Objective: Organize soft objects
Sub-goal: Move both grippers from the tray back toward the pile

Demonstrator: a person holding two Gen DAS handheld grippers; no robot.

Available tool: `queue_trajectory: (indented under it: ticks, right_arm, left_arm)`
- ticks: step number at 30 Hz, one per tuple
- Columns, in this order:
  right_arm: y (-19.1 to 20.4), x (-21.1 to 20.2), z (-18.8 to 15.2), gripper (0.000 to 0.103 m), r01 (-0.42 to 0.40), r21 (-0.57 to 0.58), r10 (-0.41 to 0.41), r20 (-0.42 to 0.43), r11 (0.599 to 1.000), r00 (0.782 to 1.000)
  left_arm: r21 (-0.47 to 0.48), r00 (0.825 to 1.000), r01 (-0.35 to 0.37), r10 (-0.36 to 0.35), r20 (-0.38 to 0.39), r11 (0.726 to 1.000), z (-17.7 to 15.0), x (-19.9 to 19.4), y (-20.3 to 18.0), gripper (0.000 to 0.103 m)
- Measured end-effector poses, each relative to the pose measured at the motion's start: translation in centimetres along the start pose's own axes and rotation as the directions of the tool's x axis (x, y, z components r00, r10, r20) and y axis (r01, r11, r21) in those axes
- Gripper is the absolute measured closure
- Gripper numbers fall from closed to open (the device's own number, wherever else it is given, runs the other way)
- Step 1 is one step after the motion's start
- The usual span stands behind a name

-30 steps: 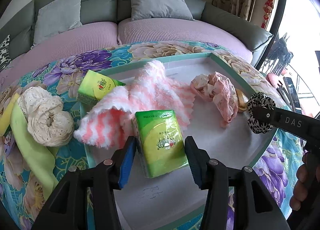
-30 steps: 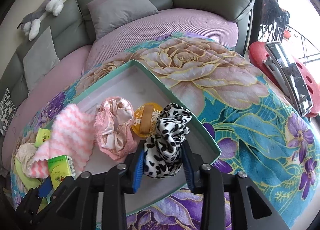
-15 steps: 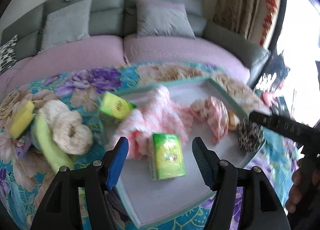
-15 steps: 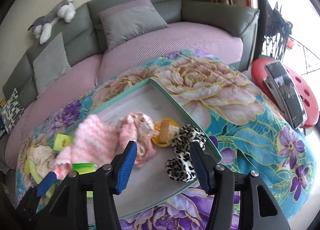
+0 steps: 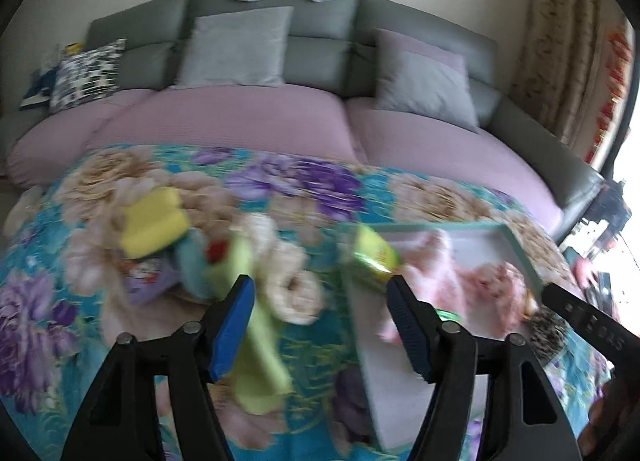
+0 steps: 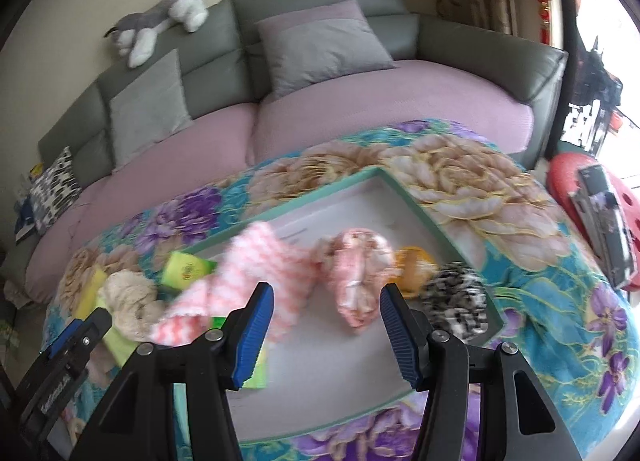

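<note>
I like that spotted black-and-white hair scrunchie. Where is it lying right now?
In the right wrist view the scrunchie lies in the tray's near right corner, against the rim, just right of the small orange item and the pink frilly cloth.

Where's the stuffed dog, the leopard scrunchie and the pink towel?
Stuffed dog (image 6: 160, 27), right wrist view, its grey back.
Leopard scrunchie (image 6: 456, 301), right wrist view, its spotted top.
Pink towel (image 6: 264, 261), right wrist view, its striped middle.

Tray (image 6: 436, 221) front floor bare; soft items (image 6: 352, 273) crowd behind.
</note>
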State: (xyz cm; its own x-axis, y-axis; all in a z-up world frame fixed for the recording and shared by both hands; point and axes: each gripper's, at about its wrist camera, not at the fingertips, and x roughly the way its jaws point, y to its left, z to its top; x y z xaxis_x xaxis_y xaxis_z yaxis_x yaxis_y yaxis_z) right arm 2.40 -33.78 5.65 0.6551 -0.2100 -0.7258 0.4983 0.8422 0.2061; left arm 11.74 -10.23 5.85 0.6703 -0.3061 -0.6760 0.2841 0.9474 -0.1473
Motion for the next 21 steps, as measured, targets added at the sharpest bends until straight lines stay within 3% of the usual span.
queue_trajectory:
  ticks: [1,3,12,15,21]
  right_arm:
    - [0.7,0.0,-0.1,0.029,-0.014,-0.010,0.014,-0.002,1.000,1.000]
    - [1.8,0.1,-0.2,0.025,-0.030,-0.034,0.030,-0.003,0.999,1.000]
    - [6.6,0.2,-1.1,0.016,-0.104,-0.126,0.103,-0.014,0.987,0.995]
    - [8.1,0.2,-1.5,0.010,-0.125,-0.158,0.126,-0.010,0.979,0.992]
    - [11.5,0.4,-2.4,0.007,-0.155,-0.199,0.156,-0.009,0.968,0.988]
  left_arm:
    - [-0.018,1.000,-0.017,0.017,0.008,1.000,0.1,-0.1,0.7,0.019]
    - [-0.049,0.998,-0.053,0.054,0.021,0.997,0.2,-0.2,1.9,0.012]
    - [-0.152,0.968,-0.244,0.250,0.025,0.958,0.0,-0.2,6.6,0.011]
    - [-0.182,0.956,-0.282,0.293,0.032,0.942,0.0,-0.4,7.9,0.011]
    - [-0.241,0.937,-0.333,0.350,0.027,0.911,-0.1,-1.0,10.7,0.011]
